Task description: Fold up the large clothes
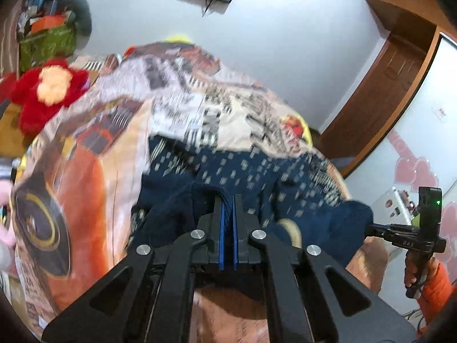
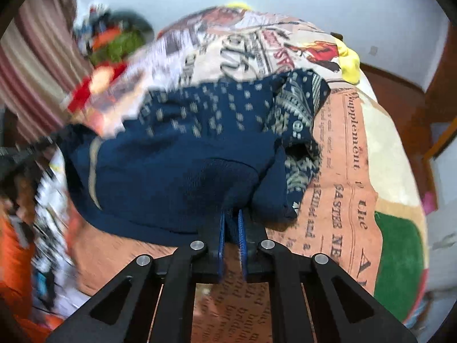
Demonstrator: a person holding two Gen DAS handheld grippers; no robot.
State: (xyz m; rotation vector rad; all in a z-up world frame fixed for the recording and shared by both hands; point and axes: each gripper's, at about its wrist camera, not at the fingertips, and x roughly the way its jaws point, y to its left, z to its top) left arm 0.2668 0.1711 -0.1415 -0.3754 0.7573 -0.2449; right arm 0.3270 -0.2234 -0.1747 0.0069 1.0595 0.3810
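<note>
The navy patterned garment [image 2: 182, 154] lies crumpled on the bed cover [image 2: 354, 171], which is printed like an old newspaper. The left gripper [image 1: 227, 200] is clamped on the near edge of the garment, with dark cloth between its blue pads. The right gripper [image 2: 231, 217] also pinches a fold of the garment at its near edge. A red plush toy [image 1: 42, 94] sits beyond the garment, at the far left of the cover.
</note>
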